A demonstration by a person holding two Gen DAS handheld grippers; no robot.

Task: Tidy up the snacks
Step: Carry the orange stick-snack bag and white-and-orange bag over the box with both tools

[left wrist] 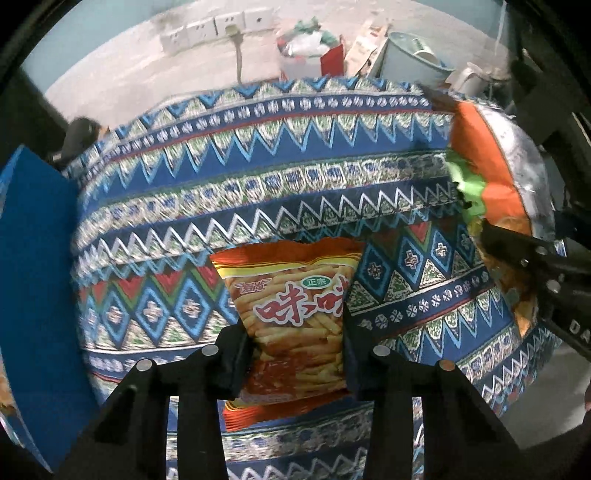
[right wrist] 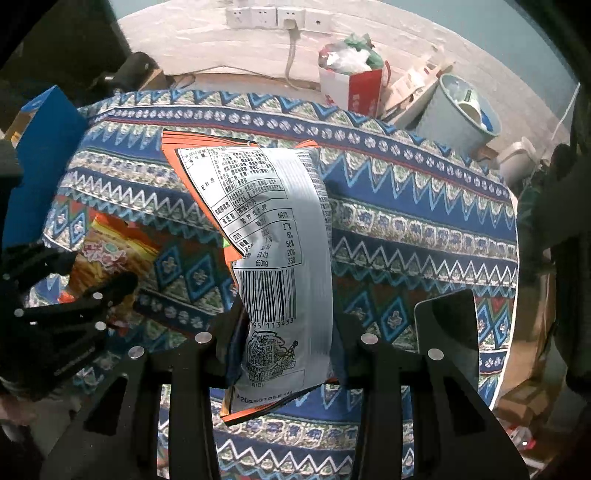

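My left gripper (left wrist: 295, 354) is shut on a red-orange bag of stick snacks (left wrist: 295, 314) and holds it over the patterned tablecloth (left wrist: 258, 177). My right gripper (right wrist: 284, 350) is shut on a silver-backed orange snack bag (right wrist: 273, 236), printed back and barcode facing the camera. That bag also shows at the right of the left wrist view (left wrist: 495, 166), with the right gripper (left wrist: 535, 266) below it. The left gripper (right wrist: 74, 295) and its stick-snack bag (right wrist: 114, 254) show at the left of the right wrist view. A blue box (left wrist: 37, 277) stands at the table's left edge and also shows in the right wrist view (right wrist: 40, 158).
Behind the table on the floor are a red and white bag of rubbish (right wrist: 351, 81), a pale green bin (right wrist: 461, 110), cardboard (right wrist: 413, 88) and a white kettle (right wrist: 517, 158). Wall sockets with a cord (right wrist: 277, 18) sit at the back. A dark flat object (right wrist: 447, 321) lies on the cloth at right.
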